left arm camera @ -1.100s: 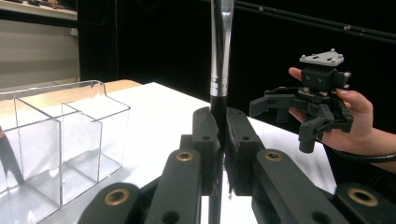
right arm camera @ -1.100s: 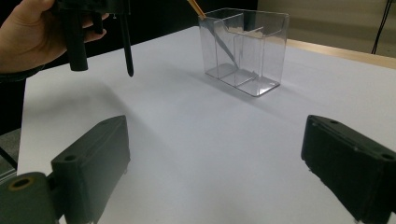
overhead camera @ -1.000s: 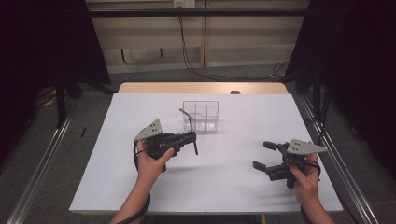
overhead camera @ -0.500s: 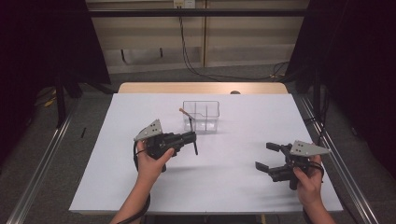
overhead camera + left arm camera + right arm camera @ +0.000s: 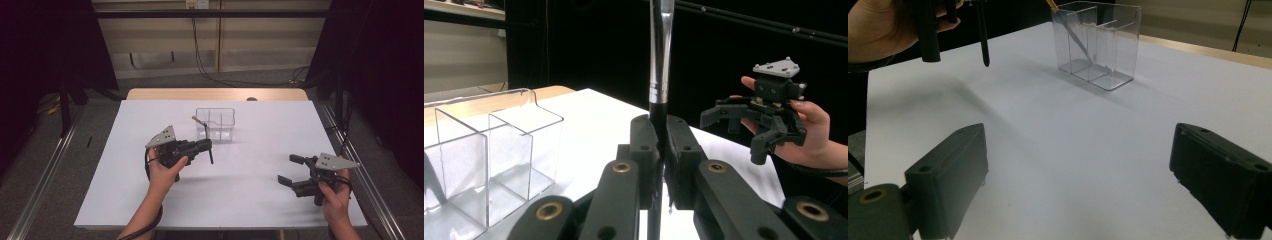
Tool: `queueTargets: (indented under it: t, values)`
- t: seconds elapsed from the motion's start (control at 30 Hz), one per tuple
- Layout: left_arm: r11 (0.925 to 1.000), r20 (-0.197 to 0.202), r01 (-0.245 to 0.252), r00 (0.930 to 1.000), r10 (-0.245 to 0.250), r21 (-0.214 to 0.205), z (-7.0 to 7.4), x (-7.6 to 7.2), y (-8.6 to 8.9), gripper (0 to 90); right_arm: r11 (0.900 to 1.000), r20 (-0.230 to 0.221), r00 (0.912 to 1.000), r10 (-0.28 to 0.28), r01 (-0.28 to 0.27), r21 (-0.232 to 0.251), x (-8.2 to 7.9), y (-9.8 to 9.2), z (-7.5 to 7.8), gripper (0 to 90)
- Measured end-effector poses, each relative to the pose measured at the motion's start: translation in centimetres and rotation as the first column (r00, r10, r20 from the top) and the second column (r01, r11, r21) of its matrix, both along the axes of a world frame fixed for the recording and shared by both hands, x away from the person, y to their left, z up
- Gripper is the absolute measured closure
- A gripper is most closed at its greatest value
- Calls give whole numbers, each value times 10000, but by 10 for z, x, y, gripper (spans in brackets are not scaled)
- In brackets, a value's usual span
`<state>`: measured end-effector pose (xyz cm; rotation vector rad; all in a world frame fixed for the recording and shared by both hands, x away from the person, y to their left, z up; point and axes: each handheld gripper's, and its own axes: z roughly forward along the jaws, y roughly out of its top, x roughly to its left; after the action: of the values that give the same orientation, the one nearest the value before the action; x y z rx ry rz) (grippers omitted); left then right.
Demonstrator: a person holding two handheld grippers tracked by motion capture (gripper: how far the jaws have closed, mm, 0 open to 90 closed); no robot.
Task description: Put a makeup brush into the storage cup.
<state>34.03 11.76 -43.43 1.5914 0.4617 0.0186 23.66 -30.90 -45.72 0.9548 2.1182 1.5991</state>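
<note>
Your left tool (image 5: 209, 148) is clamped shut on a black-and-silver pen (image 5: 660, 60), held upright above the bench (image 5: 250, 200), so the pick-up looks done and the drop into the clear divided organizer (image 5: 216, 123) remains. That organizer, already holding one pencil (image 5: 198, 120), sits just beyond the pen, while your right tool (image 5: 292, 170) hangs wide open and empty, well apart.

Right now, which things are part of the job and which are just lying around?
In the job:
- black pen, clamped in the left tongs
- clear box with compartments
- pencil already leaning in the box

Just about:
- right tongs, open and empty
- white table cover
- cables on the floor behind
</note>
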Motion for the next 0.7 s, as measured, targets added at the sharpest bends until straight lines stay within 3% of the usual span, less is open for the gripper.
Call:
queueTargets:
  t: [0.7]
  values:
    - [9993,254,-378,9990,376,71,21,23,3,837,9999,-19,10000,89,-89,-92,-1,1,-2,84]
